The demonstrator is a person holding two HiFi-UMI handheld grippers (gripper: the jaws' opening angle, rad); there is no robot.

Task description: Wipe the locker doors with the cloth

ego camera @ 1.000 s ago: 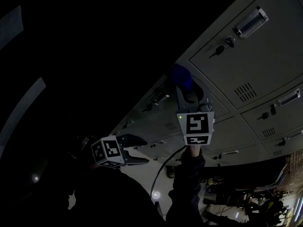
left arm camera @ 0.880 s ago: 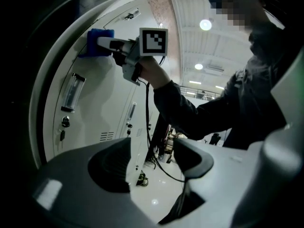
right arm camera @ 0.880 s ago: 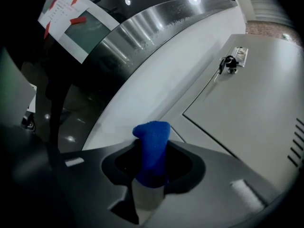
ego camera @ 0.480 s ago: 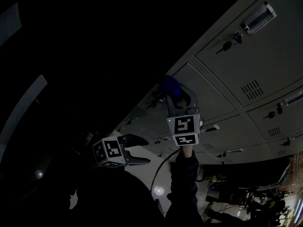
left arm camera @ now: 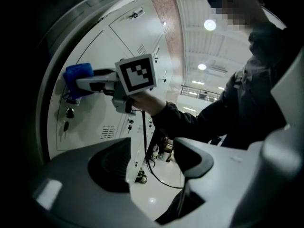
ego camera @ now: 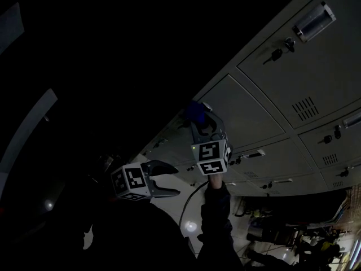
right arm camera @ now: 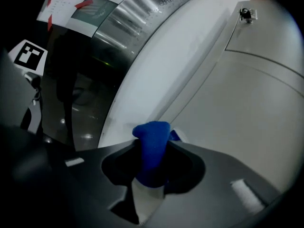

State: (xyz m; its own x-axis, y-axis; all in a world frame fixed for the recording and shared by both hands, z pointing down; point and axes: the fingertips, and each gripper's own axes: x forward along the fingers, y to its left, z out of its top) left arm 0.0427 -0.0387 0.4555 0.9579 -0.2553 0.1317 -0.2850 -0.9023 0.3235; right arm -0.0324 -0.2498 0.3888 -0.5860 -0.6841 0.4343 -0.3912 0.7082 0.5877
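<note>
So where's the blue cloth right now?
The blue cloth is clamped in the right gripper, held against a locker door at head-view centre.

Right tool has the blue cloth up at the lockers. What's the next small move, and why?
Probably slide the right tool across the locker door, away from its edge seam. It is shut on the blue cloth, which sits right at that seam, so most of the panel lies to one side. The left tool hangs open, empty.

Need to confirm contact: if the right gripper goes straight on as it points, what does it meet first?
The locker door, near its edge; the blue cloth in the right gripper leads, seemingly touching it.
</note>
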